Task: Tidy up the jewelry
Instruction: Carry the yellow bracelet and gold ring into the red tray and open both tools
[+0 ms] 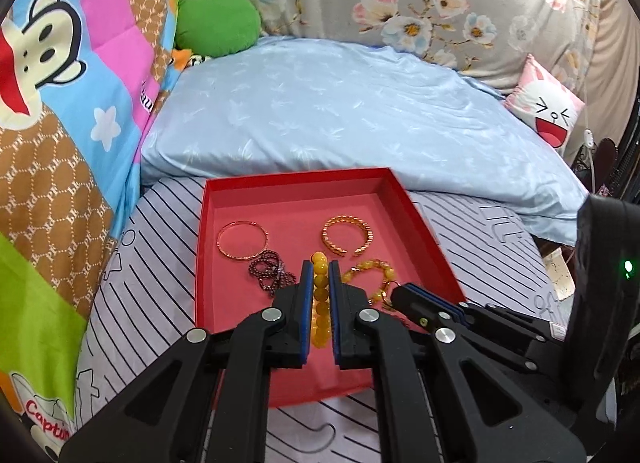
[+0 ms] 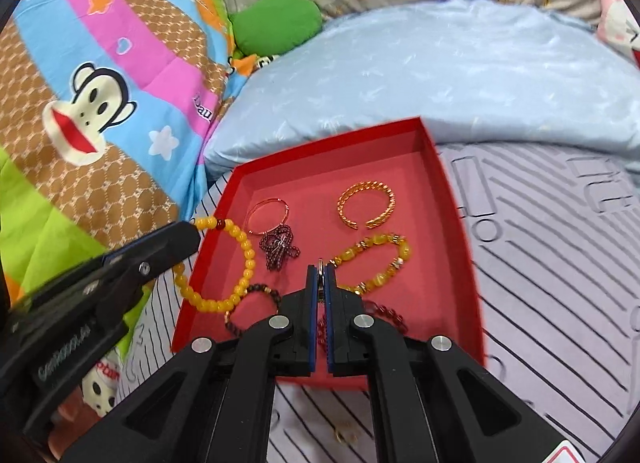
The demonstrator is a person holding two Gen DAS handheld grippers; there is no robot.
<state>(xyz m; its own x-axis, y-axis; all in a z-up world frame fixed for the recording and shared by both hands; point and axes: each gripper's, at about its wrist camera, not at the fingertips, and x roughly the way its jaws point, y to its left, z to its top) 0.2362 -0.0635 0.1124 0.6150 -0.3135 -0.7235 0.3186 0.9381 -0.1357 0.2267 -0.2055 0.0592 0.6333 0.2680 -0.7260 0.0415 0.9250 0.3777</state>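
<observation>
Left gripper [image 1: 320,283] pinches yellow bead bracelet [image 2: 236,263] over red tray's [image 2: 460,231] left edge. Right gripper [image 2: 320,283] pinches a small clasp [image 2: 320,277] mid-tray. Lower bracelet onto bare floor, clear of dark bead chain [image 2: 278,245], then release.

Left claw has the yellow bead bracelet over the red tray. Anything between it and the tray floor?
Nothing visible blocks it. The left claw is shut on the yellow bead bracelet, which hangs over the red tray near its left wall. Below lie a dark bead chain and a brown bead bracelet.
</observation>
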